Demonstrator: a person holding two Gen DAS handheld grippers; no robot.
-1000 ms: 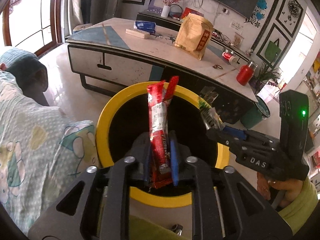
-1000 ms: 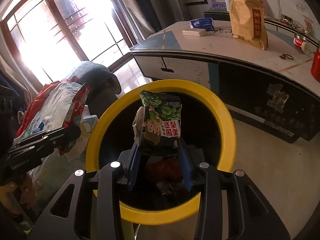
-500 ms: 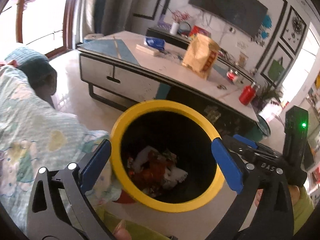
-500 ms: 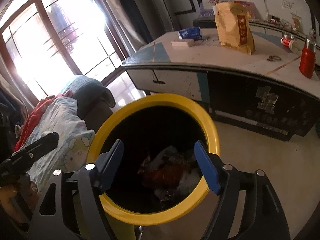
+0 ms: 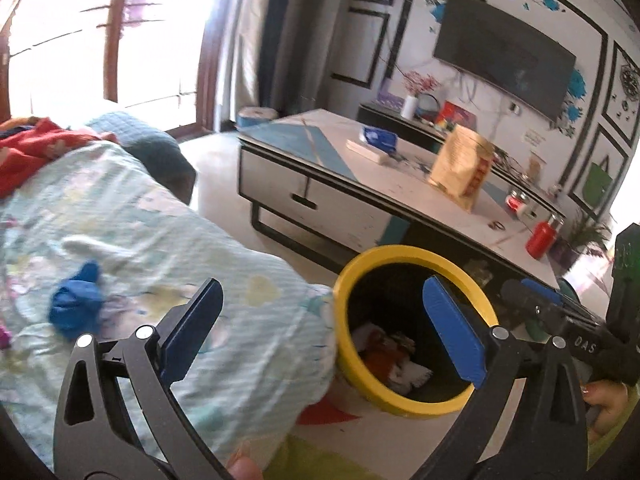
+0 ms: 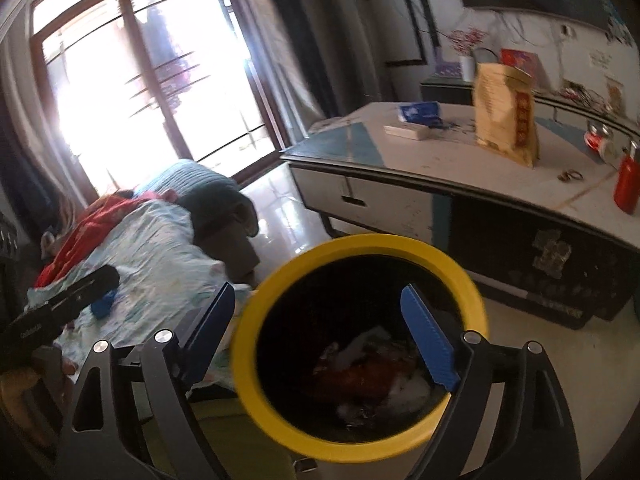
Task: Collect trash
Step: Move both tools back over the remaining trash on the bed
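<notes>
Step in hand: both loads look dropped; the next piece of trash has to be found, probably on the bed to the left.
Blue crumpled scrap: lies on the pale patterned bedcover, well apart from the bin; too blurred to tell whether it is wrapper or cloth, so I would check it before closing on it.
Left tongs: jaws have just been opening and stand wide, nothing between them; they hang over the bedcover's edge, the bin beside their right finger.
How to do it well: swing left, come down on the scrap from above, and pinch only the scrap, not a fold of the cover beneath.
Yellow-rimmed round black bin: stands on the floor, its wall against the bed's corner; dropped wrappers, red and white, lie at its bottom.
Right tongs: jaws have just been opening, empty, poised above the bin's mouth.
Surface: white and blue low table beyond the bin, carrying a tan paper pouch standing upright, a blue packet and a red bottle.
Room: bright window far left, dark wall screen far right.
</notes>
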